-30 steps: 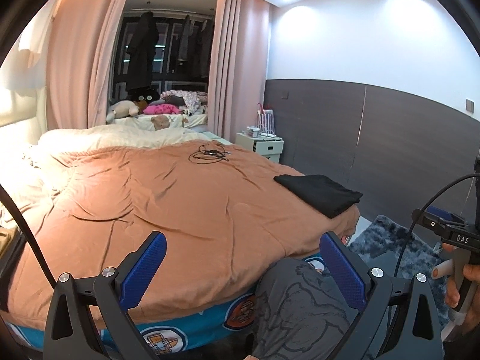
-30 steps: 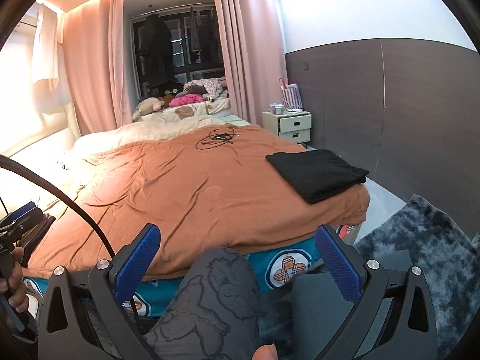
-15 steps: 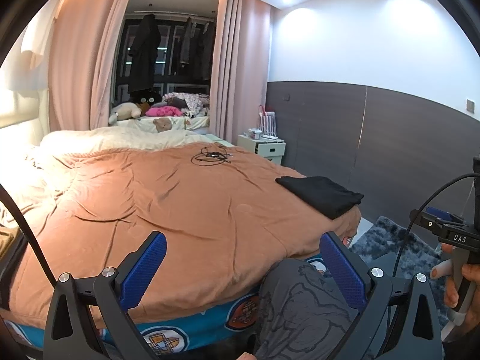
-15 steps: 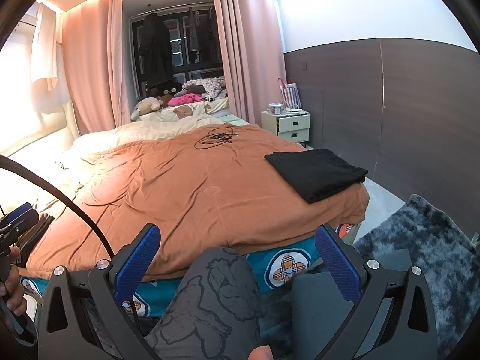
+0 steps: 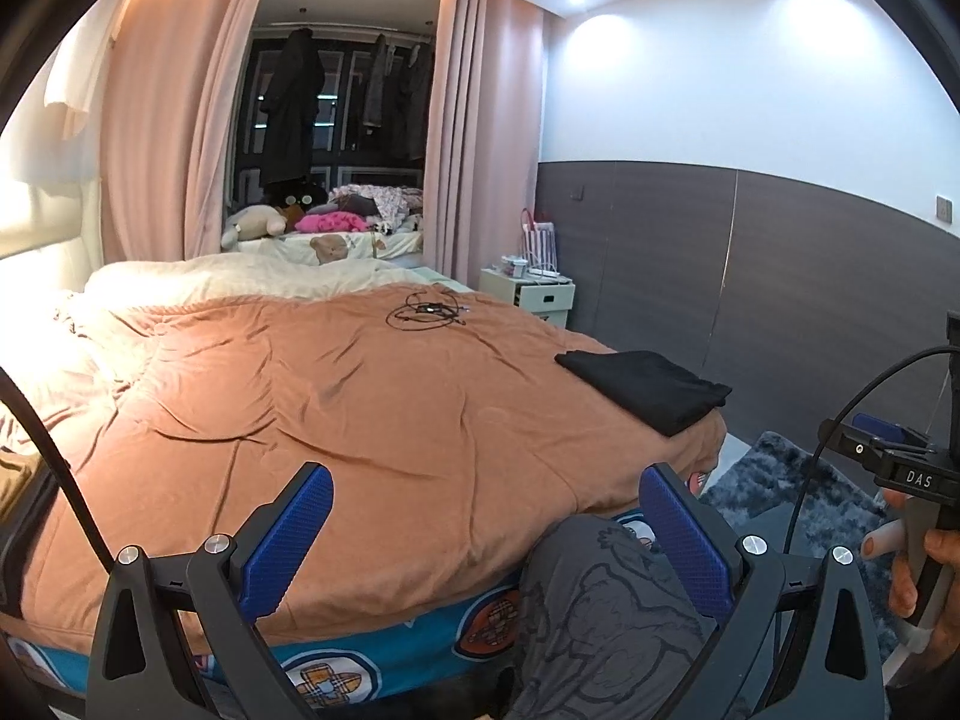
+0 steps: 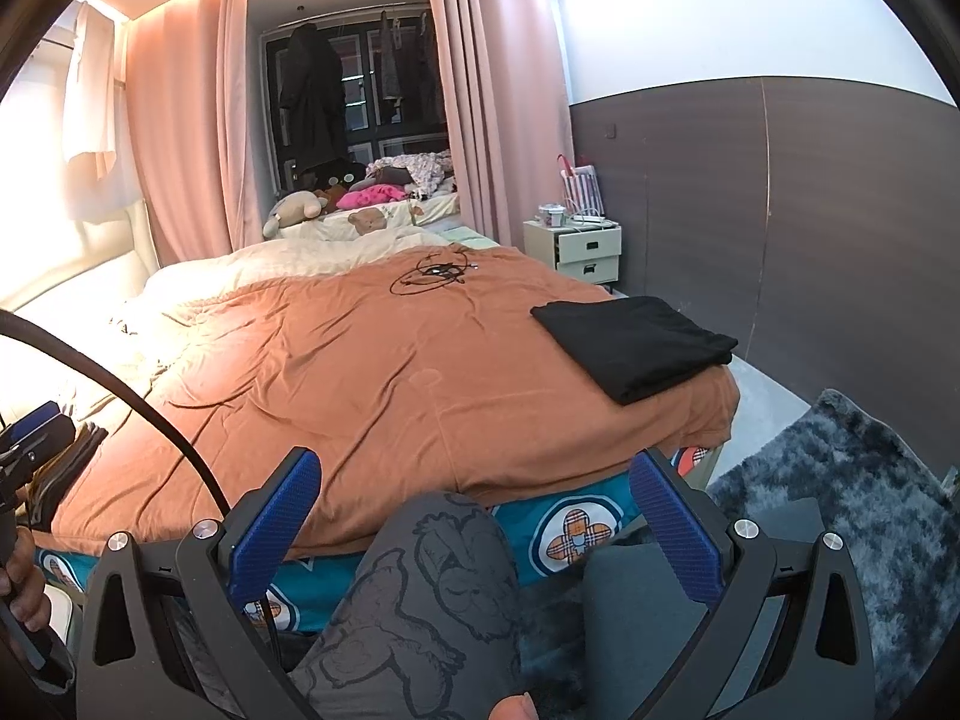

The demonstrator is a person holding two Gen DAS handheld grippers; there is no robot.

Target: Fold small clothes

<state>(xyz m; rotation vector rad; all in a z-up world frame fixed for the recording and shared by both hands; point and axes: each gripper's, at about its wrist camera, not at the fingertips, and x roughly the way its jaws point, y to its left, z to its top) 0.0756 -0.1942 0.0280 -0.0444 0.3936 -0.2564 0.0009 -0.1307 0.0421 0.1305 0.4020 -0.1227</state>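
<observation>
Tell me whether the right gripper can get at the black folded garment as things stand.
Probably yes: the right hand-held gripper is open and empty, and only bare orange blanket lies before the black garment near the bed's right corner, though a forward reach is needed.

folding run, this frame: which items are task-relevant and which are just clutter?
Task-relevant:
- black folded garment, lying near the bed's right edge
- orange bedspread, the work surface
- left gripper, open, empty
- right gripper, open, empty

Clutter:
- tangled black cable on the bedspread
- nightstand
- stuffed toys beyond the bed
- grey rug
</observation>
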